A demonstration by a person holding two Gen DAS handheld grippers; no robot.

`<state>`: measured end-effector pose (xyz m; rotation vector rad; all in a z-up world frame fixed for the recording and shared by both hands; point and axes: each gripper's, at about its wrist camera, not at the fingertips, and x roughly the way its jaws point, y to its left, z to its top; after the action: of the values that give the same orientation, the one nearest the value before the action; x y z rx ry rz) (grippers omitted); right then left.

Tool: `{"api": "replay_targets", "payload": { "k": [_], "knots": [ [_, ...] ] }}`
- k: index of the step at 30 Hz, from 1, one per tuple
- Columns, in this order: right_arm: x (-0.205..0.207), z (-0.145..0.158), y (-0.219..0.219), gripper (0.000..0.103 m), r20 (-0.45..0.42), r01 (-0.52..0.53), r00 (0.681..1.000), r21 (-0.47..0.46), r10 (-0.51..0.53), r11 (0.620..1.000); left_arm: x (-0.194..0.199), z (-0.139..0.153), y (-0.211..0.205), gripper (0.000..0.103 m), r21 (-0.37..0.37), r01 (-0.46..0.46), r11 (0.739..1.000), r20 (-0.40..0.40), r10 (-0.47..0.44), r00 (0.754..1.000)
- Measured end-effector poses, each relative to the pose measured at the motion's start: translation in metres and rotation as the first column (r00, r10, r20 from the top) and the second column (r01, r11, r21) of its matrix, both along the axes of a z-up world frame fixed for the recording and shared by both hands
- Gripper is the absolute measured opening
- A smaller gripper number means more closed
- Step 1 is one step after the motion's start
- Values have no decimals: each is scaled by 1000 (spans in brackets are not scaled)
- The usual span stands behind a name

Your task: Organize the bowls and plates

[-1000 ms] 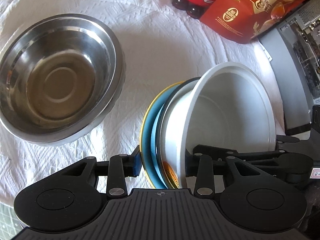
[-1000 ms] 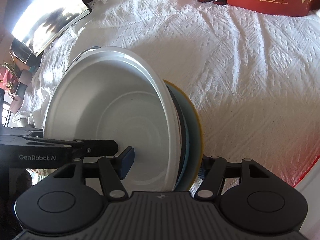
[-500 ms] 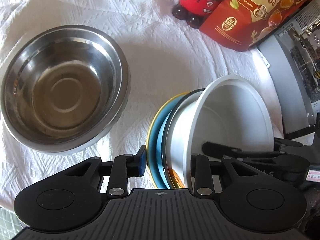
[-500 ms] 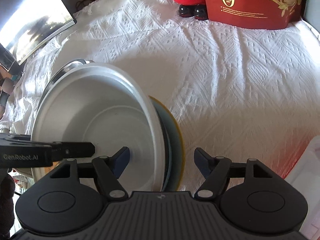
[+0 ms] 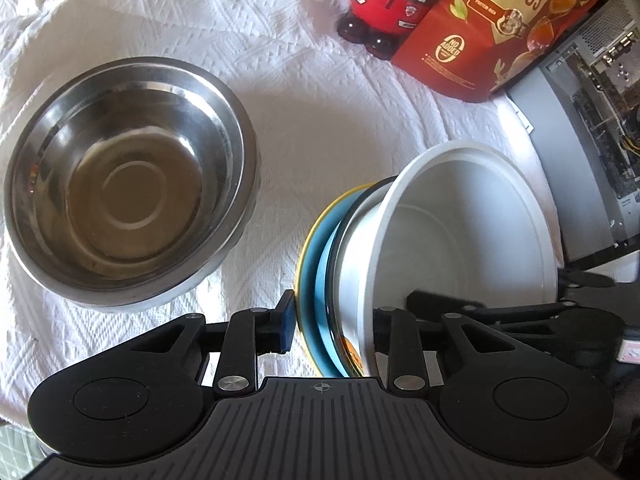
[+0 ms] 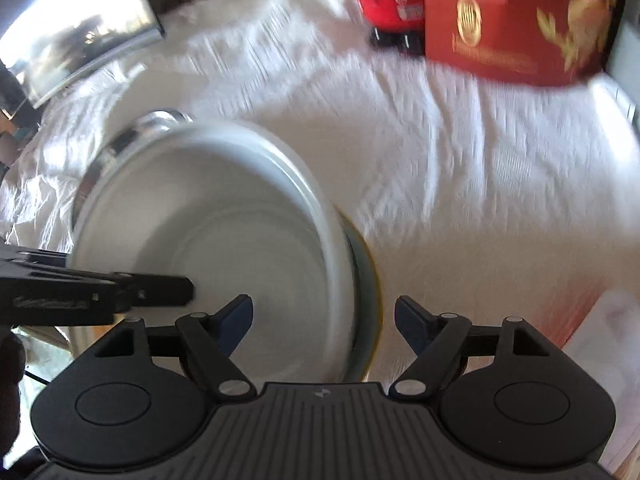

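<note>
Stack: a white bowl point(image 5: 472, 240) nested against a blue plate point(image 5: 316, 280) with a yellow rim, a dark-edged dish sandwiched between the two; the whole set stands on edge on the white textured cloth point(image 5: 320, 120).
White bowl look: matte, deep, broad flat lip, faint ring on the floor of the bowl.
Facing: in the left wrist view the bowl's mouth opens to the right and a little upward; the plate's back faces left. The stack axis runs about level, left to right, rims near vertical.
Place: lower middle of the cloth, right of the steel bowl and apart from it.
Steel bowl point(image 5: 128, 196): upright, mouth up, shiny, seemingly two nested.
Left gripper point(image 5: 332, 320): clamped across the stack's lower edge, blue pad against the plate's back, other finger inside the bowl.
Right gripper point(image 6: 324, 312): jaws opening; bowl lip and plate edge stand between the pads, and neither pad touches. This view is motion-blurred.
Backdrop: red quail eggs pouch point(image 5: 500, 28) and a red toy figure point(image 5: 388, 0) at the far edge of the cloth.
</note>
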<state>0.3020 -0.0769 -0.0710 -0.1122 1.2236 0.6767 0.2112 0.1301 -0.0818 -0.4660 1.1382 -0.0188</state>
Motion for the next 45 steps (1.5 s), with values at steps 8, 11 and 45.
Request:
{"api": "replay_targets", "payload": {
  "k": [8,11,45],
  "knots": [
    [1,-9,-1,84,-63,69,996,-5,-69,998,0,0,0,36,5,24,1000,20,-24,1000],
    [3,-14,-3,86,-114,104,988,11,-103,994,-1,-1,1,37,-6,25,1000,28,-25,999],
    [14,-13,-12,65,-134,56,990,120,-39,991,9,-7,0,31,47,30,998,-15,-30,999]
  ]
}}
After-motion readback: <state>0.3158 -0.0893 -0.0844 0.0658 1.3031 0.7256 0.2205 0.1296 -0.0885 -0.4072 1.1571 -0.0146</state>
